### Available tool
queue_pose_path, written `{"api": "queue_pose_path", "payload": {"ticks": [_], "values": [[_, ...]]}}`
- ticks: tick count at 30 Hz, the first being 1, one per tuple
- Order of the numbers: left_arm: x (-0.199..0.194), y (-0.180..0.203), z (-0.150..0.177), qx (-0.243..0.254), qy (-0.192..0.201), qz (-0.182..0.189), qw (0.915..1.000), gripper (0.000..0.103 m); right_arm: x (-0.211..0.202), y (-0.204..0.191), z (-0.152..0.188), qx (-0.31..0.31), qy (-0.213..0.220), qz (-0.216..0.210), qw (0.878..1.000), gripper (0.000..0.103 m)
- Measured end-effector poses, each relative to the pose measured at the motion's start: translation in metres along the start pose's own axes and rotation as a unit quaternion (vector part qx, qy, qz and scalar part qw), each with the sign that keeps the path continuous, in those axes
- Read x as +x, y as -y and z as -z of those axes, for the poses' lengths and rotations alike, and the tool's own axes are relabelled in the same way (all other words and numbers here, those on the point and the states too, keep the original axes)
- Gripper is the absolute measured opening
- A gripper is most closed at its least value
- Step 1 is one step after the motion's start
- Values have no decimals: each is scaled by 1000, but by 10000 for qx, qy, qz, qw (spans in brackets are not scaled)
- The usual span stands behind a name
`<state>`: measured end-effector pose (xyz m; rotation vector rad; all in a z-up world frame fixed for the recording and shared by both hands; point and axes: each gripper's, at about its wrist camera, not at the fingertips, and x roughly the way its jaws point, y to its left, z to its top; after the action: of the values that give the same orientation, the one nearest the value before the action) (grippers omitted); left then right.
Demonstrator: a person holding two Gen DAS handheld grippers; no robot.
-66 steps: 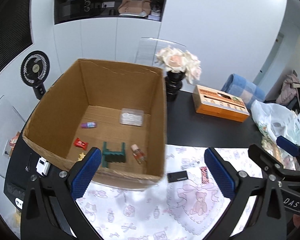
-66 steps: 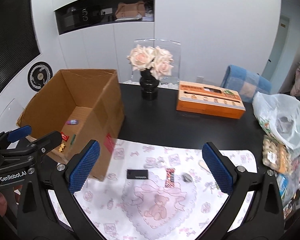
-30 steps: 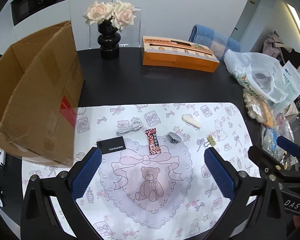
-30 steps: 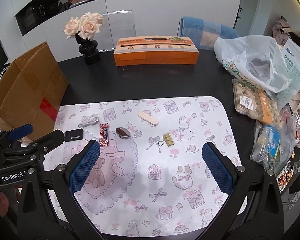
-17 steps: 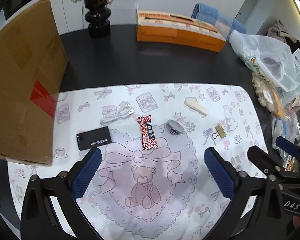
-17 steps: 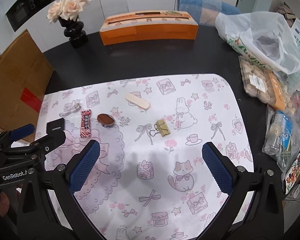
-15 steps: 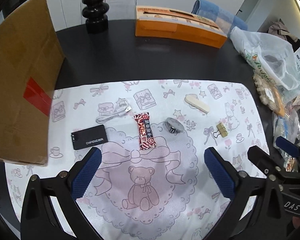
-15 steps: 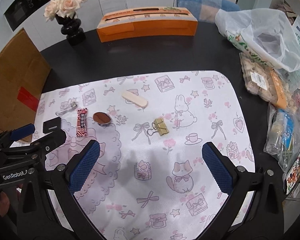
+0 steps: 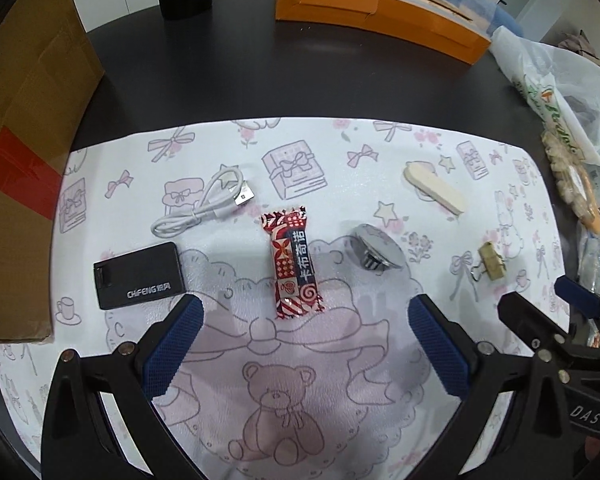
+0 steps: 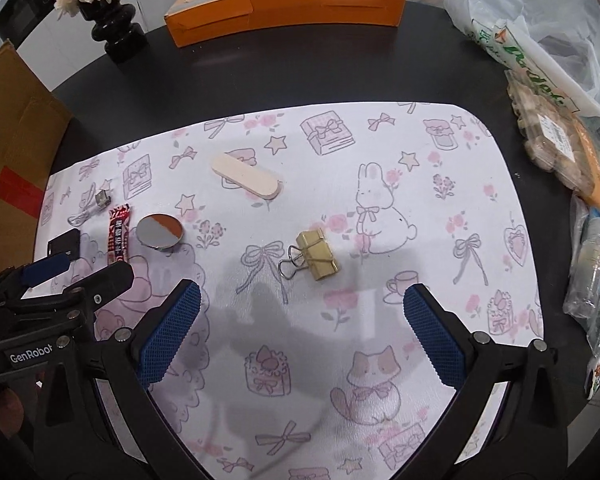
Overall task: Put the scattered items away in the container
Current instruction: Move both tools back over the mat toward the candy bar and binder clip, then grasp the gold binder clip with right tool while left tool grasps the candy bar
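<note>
1. We are holding the left gripper [image 9: 304,320] spread wide and empty above the patterned mat [image 9: 300,420]; its blue pads [image 9: 172,344] are touching nothing, and the red candy bar [image 9: 294,262] is lying just ahead, between the two fingers.
2. We are keeping the right gripper [image 10: 300,312] just as wide apart and empty; the gold binder clip [image 10: 314,258] is sitting just ahead of the gap between its fingers.
3. The left wrist view is showing us the white USB cable [image 9: 204,208] and the black card case [image 9: 138,274] in full, lying near the cardboard box [image 9: 24,120] at the left; the round metal cap [image 9: 376,252] and the cream nail buffer [image 9: 434,194] are lying further right.
4. The right wrist view is showing the rose vase [image 10: 104,8] with its flowers, where the left is catching only the base; it is also showing the snack packets [image 10: 556,140] more fully.
</note>
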<state>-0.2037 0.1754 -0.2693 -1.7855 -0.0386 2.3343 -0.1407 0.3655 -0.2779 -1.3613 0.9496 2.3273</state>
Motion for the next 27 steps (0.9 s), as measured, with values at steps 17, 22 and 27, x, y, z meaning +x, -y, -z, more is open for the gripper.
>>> {"api": "queue_pose_path", "payload": {"ticks": [17, 22, 27], "values": [[28, 5, -5, 31, -57, -338, 9994, 100, 42, -3, -15, -358, -342, 15, 9988, 65], [23, 5, -1, 99, 33, -444, 9990, 82, 40, -2, -15, -443, -321, 192, 9983, 43], [19, 8, 0, 212, 87, -669, 9975, 41, 38, -3, -14, -420, -309, 238, 9984, 40]]}}
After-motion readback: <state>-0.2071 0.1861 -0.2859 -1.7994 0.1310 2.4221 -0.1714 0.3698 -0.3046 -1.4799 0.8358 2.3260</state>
